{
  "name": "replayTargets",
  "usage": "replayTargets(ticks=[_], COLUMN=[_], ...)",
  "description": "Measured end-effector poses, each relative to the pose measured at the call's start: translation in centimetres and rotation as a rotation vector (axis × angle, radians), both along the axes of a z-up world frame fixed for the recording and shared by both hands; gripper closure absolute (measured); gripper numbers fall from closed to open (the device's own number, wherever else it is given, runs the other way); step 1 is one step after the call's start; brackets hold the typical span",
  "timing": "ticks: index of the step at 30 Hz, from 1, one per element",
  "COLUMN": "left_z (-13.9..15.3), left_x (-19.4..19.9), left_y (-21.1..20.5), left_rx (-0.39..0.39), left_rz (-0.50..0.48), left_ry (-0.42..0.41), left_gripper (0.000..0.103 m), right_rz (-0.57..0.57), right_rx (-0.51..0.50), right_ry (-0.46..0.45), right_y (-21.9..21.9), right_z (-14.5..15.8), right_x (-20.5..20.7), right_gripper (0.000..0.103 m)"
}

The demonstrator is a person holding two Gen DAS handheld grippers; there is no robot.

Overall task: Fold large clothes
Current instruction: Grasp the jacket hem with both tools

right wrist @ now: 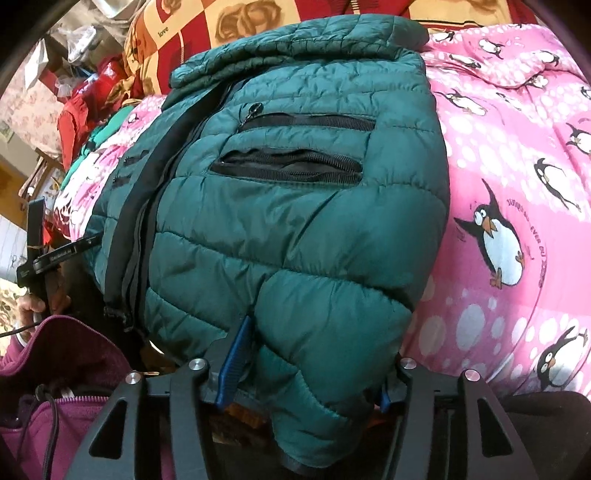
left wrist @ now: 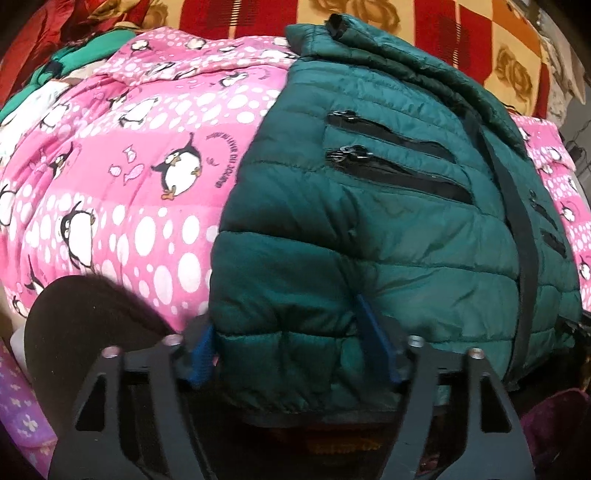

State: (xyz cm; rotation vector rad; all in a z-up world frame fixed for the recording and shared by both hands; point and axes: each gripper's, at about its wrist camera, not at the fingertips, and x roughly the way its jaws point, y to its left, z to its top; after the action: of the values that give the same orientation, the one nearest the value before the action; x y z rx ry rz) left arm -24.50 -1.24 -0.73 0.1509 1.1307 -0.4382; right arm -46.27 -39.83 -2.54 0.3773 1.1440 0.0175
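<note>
A dark green puffer jacket (left wrist: 388, 221) lies front up on a pink penguin-print quilt (left wrist: 122, 177), its black zip pockets showing. My left gripper (left wrist: 291, 339) stands wide open, its blue fingers (left wrist: 373, 332) astride the jacket's near left hem corner. In the right wrist view the jacket (right wrist: 295, 221) fills the middle. My right gripper (right wrist: 314, 365) is also wide open, its blue fingers (right wrist: 236, 358) on either side of the near right hem corner. The left gripper's black frame (right wrist: 48, 254) shows at the far left of that view.
A red and yellow patterned blanket (left wrist: 443, 26) lies beyond the quilt. Green and red clothes (left wrist: 74, 48) are heaped at the far left. A maroon fleece garment (right wrist: 55, 369) is close at the lower left of the right wrist view. A cluttered room corner (right wrist: 55, 55) is behind.
</note>
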Motion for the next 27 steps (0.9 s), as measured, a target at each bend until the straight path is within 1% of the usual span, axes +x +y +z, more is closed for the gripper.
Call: replayTargets(ticks=[1, 4, 5, 6, 7, 8, 9, 10, 12, 13, 17, 20, 24, 27], left_z=[-0.1, -0.2, -0.2, -0.1, 0.2, 0.5, 1.0, 1.4, 2.3, 3.1, 6.0, 8.1, 10.2, 11.7], left_x=[0.1, 0.3, 0.2, -0.1, -0.4, -0.7, -1.1, -1.3, -1.2, -1.1, -0.4, 0.4, 2.2, 3.9], left_y=[0.2, 0.5, 0.5, 0.4, 0.1, -0.1, -0.4, -0.5, -0.4, -0.1, 0.5, 0.1, -1.0, -1.8], left_rx=[-0.005, -0.029, -0.030, -0.043, -0.039, -0.021, 0.003, 0.011, -0.007, -0.035, -0.105, -0.138, -0.171, -0.189], left_rz=[0.011, 0.012, 0.002, -0.021, -0.041, -0.057, -0.077, -0.088, -0.090, -0.085, -0.064, -0.050, -0.026, -0.008], left_ry=[0.006, 0.028, 0.028, 0.030, 0.020, -0.004, -0.038, -0.057, -0.070, -0.075, -0.122, -0.182, -0.223, -0.258], left_gripper=[0.022, 0.023, 0.028, 0.046, 0.061, 0.067, 0.076, 0.083, 0.087, 0.089, 0.090, 0.090, 0.090, 0.090], right_rz=[0.002, 0.027, 0.029, 0.032, 0.039, 0.041, 0.043, 0.045, 0.042, 0.040, 0.033, 0.014, -0.030, -0.065], right_rx=[0.000, -0.042, -0.061, -0.091, -0.111, -0.121, -0.124, -0.123, -0.113, -0.105, -0.129, -0.150, -0.170, -0.174], right_ry=[0.003, 0.004, -0.005, -0.017, -0.029, -0.043, -0.054, -0.070, -0.114, -0.144, -0.234, -0.283, -0.342, -0.366], right_y=[0.1, 0.7, 0.8, 1.2, 1.6, 1.7, 1.7, 1.7, 1.3, 1.0, 0.3, 0.0, -1.7, -3.1], right_z=[0.0, 0.1, 0.3, 0.7, 1.1, 1.5, 1.9, 2.4, 4.0, 5.0, 8.1, 9.7, 11.6, 12.5], right_x=[-0.1, -0.3, -0.4, -0.4, -0.4, -0.4, -0.3, -0.3, -0.2, -0.2, 0.5, 1.5, 3.7, 5.5], right_gripper=[0.049, 0.050, 0.059, 0.065, 0.067, 0.071, 0.074, 0.076, 0.078, 0.079, 0.079, 0.079, 0.079, 0.079])
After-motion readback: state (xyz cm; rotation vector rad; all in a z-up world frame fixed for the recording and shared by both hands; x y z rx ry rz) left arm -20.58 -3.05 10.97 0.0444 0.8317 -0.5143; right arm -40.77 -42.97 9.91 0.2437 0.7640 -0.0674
